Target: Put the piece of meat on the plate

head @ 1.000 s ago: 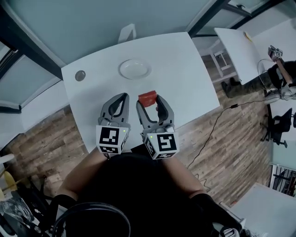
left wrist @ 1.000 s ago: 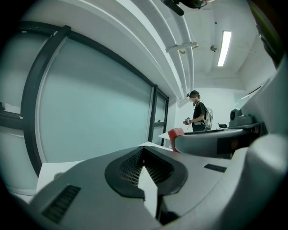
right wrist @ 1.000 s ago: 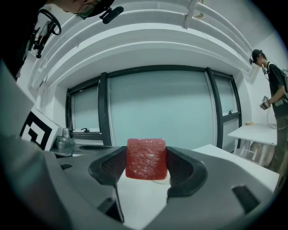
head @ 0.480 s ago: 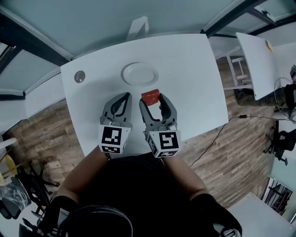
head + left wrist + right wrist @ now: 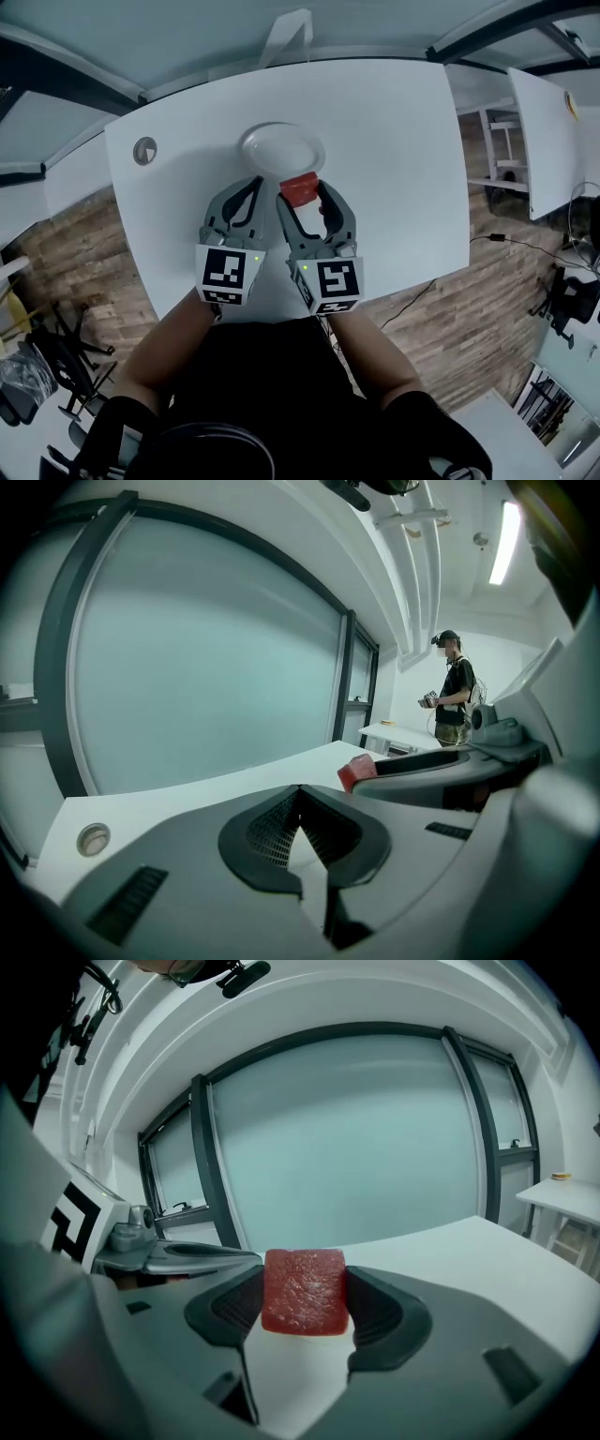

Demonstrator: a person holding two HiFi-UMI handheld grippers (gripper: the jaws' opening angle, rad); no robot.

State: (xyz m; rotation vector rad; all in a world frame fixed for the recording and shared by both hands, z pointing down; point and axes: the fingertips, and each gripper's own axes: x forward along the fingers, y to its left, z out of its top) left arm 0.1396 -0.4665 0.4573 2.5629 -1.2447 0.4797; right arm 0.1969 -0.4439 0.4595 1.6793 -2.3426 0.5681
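As seen mid-frame, right gripper (image 5: 302,194): clamped on meat (image 5: 302,187).
left gripper (image 5: 254,184): jaws together, empty.
plate (image 5: 270,147): meat at lower-right rim.

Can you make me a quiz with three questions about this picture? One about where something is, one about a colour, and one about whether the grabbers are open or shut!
1. Where is the piece of meat?
A. On the floor
B. Between the jaws of the right gripper
C. On a chair

2. What colour is the plate?
A. Red
B. Black
C. White

3. How do the jaws of the left gripper stand?
A. Together, with nothing between them
B. Wide apart
C. Clamped on a spoon

Answers:
1. B: the right gripper view shows the red block pressed between both jaws.
2. C: the head view shows a white plate on the table.
3. A: the left gripper view shows the jaws meeting at the tip, with nothing in between.
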